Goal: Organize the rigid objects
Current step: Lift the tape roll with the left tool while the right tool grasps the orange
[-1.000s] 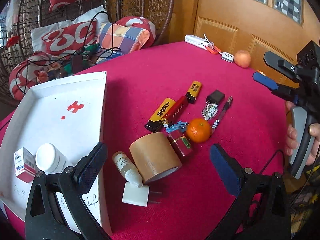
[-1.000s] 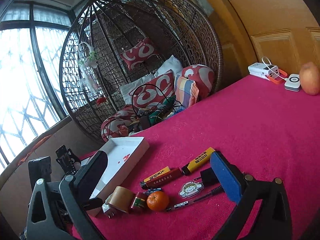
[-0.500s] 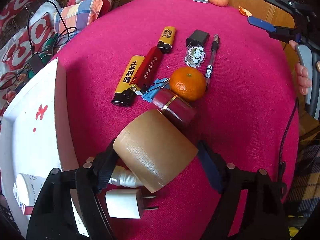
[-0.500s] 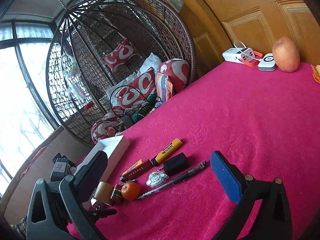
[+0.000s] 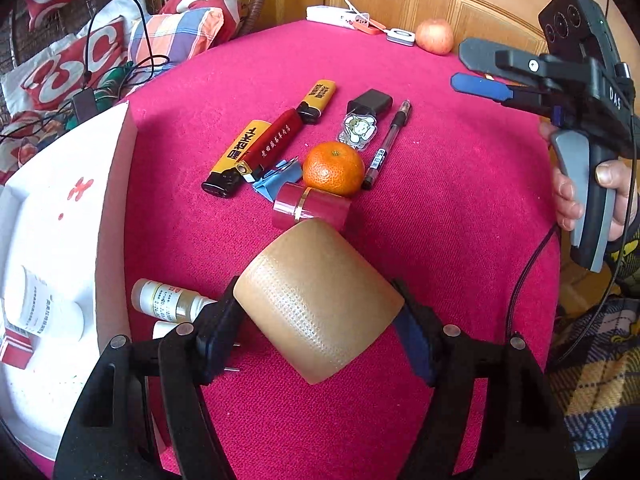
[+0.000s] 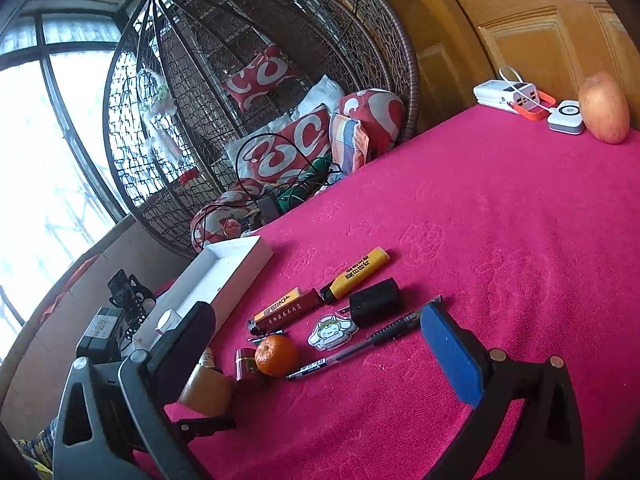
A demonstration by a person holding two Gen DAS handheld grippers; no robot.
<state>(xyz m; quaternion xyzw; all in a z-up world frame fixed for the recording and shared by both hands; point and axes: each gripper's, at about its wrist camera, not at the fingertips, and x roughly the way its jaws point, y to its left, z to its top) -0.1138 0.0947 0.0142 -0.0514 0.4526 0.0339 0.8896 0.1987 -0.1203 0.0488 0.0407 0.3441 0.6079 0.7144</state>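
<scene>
- Bold black Chinese characters are printed along the yellow lighter [image 5: 240,151]; they cannot be read with certainty.
- Gold Chinese characters are printed along the dark red lighter [image 5: 275,142]; too small to be read.
- The letters "DAS" are seen on the right gripper body [image 5: 614,96].
- Small print on the pen [image 5: 386,148] label is illegible.

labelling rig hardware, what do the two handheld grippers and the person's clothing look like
Both are black plastic frames with silver pivot screws and blue finger pads. The left gripper shows only its forked arms. The right gripper has a grey pistol handle, a black camera block with round lenses, white lettering and a trailing black cable. A yellow-and-navy plaid garment shows.
</scene>
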